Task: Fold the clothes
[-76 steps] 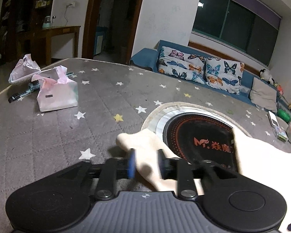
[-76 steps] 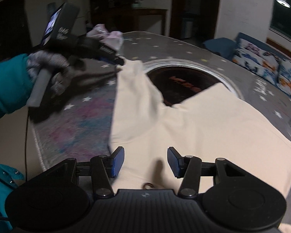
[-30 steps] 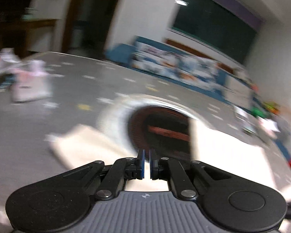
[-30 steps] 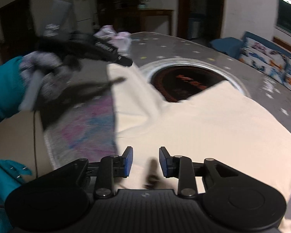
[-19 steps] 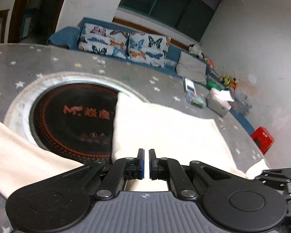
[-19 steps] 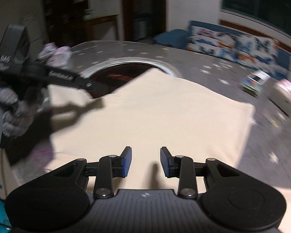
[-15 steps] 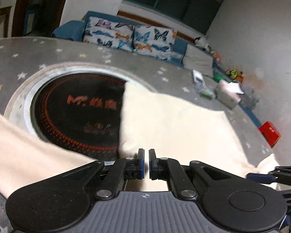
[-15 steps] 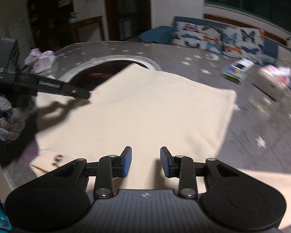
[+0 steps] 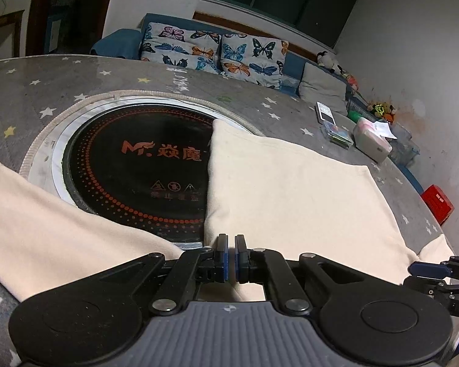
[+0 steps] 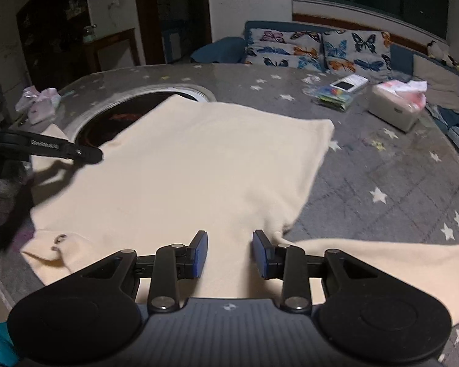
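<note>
A cream long-sleeved garment (image 10: 180,165) lies flat on the grey star-patterned tablecloth (image 10: 382,183). In the left wrist view its body (image 9: 290,189) partly covers the round black cooktop (image 9: 131,165), and one sleeve (image 9: 46,226) lies at the left. My left gripper (image 9: 231,258) is shut and empty, just above the garment's near edge; it also shows in the right wrist view (image 10: 85,153) over the left armpit. My right gripper (image 10: 230,253) is open over the other armpit, where the right sleeve (image 10: 382,263) stretches right. It shows at the left wrist view's edge (image 9: 431,267).
A white tissue box (image 10: 396,104), a coloured packet (image 10: 333,94) and a remote (image 10: 348,84) lie on the far right of the table. A pink bag (image 10: 41,104) sits at the far left. A sofa with butterfly cushions (image 9: 211,50) stands beyond. A red box (image 9: 437,203) is on the floor.
My left gripper let go of the sleeve, shut, and swung right toward the garment's body. My right gripper moved right along the near edge to the right armpit, narrowing a little.
</note>
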`<state>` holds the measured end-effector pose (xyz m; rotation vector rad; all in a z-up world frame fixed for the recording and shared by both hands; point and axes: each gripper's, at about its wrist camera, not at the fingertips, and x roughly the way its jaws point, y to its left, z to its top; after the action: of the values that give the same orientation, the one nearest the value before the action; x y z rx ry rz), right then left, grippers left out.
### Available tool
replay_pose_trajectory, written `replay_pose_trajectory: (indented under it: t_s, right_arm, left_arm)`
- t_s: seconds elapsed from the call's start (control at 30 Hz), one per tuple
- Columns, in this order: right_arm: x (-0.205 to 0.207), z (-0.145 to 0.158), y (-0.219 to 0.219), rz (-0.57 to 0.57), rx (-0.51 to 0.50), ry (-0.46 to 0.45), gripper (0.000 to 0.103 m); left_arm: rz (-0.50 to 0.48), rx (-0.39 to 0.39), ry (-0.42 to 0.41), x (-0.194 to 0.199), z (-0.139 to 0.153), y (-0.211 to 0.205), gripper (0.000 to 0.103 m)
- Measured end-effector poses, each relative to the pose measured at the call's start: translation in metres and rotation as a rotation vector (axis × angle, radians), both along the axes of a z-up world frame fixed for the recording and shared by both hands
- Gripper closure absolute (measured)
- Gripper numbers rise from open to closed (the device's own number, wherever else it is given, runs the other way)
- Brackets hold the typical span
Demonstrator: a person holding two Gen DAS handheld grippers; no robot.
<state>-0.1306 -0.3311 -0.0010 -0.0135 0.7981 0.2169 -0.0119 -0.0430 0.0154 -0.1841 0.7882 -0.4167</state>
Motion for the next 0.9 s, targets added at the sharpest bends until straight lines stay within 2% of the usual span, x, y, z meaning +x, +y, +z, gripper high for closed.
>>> replay_pose_trajectory:
  t_s: [0.27, 0.57, 0.9]
  right_arm:
    - [-0.010, 0.010, -0.015, -0.049, 0.009, -0.048, 0.070]
    - [-0.020, 0.015, -0.039, -0.133, -0.007, -0.066, 0.069]
    - [-0.050, 0.006, -0.122, -0.480, -0.067, -0.060, 0.069]
  left_arm:
    - [-0.024, -0.003, -0.024, -0.007, 0.010, -0.008, 0.098]
    - [-0.111, -0.007, -0.046, -0.021, 0.021, -0.033, 0.098]
    - [-0.248, -0.003, -0.044, -0.038, 0.020, -0.078, 0.098]
